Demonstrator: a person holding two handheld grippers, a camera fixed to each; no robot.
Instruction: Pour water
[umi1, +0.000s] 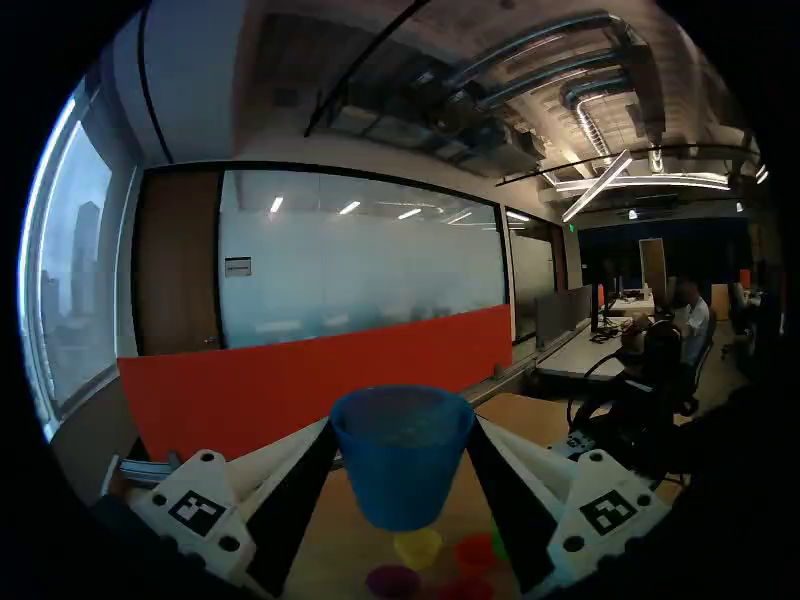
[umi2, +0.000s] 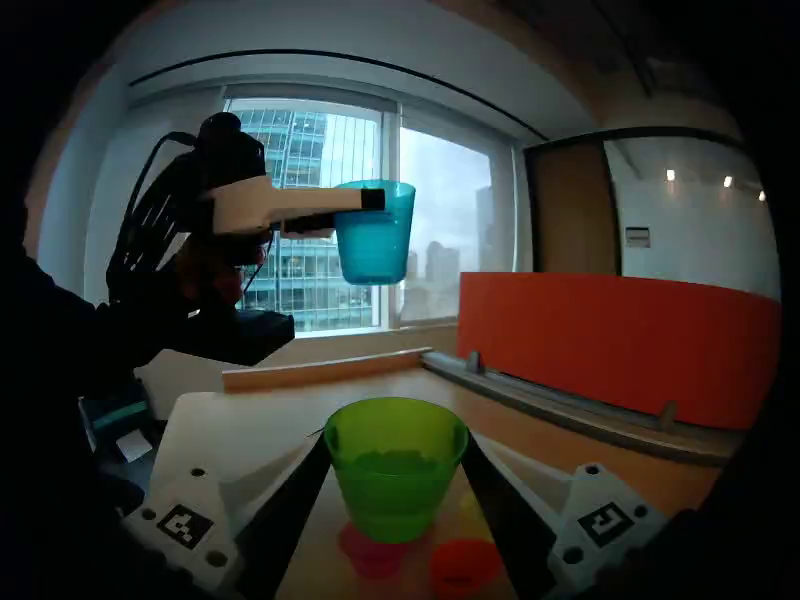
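2 cups are held, 1 per gripper. My left gripper (umi1: 403, 432) is clamped on the blue cup (umi1: 402, 470), both fingers pressing its sides. My right gripper (umi2: 397, 440) is clamped likewise on the green cup (umi2: 396, 480), upright, low over the wooden table (umi2: 600, 450). In the right gripper view the blue cup hangs at 12 o'clock, well above the green cup. Small coloured cups (umi1: 418, 547) sit on the table at 6 o'clock.

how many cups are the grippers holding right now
2: a blue cup in the left gripper, a green cup in the right gripper. No others seem hidden.
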